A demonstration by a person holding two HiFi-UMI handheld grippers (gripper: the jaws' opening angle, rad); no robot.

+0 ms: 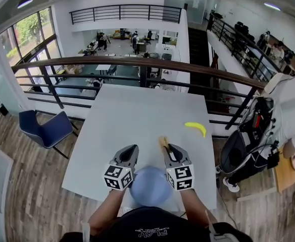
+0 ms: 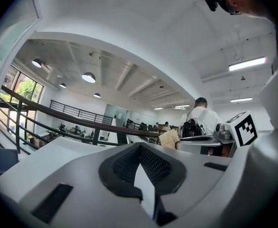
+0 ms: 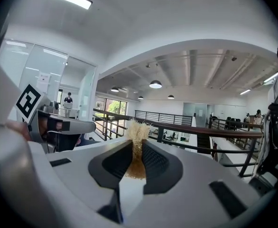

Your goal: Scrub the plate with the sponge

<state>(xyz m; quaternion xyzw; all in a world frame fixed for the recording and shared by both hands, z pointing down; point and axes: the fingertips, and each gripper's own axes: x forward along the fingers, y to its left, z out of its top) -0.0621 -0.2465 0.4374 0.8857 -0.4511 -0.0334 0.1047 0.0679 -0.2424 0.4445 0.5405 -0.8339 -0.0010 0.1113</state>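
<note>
A light blue round plate (image 1: 150,185) lies at the near edge of the white table (image 1: 137,115), between my two forearms. My right gripper (image 1: 168,147) is shut on a tan, fibrous sponge (image 1: 163,142), whose frayed end sticks out past the jaws in the right gripper view, sponge (image 3: 138,131), right gripper (image 3: 136,148). My left gripper (image 1: 132,149) hovers just left of it, beyond the plate. In the left gripper view my left gripper (image 2: 140,148) has its jaws together with nothing showing between them. The sponge (image 2: 169,139) appears there to the right.
A yellow banana (image 1: 195,128) lies on the table to the right of the grippers. A dark railing (image 1: 137,63) runs behind the table. A blue chair (image 1: 46,128) stands to the left. A person in white (image 1: 288,107) with a black bag (image 1: 250,135) is at the right.
</note>
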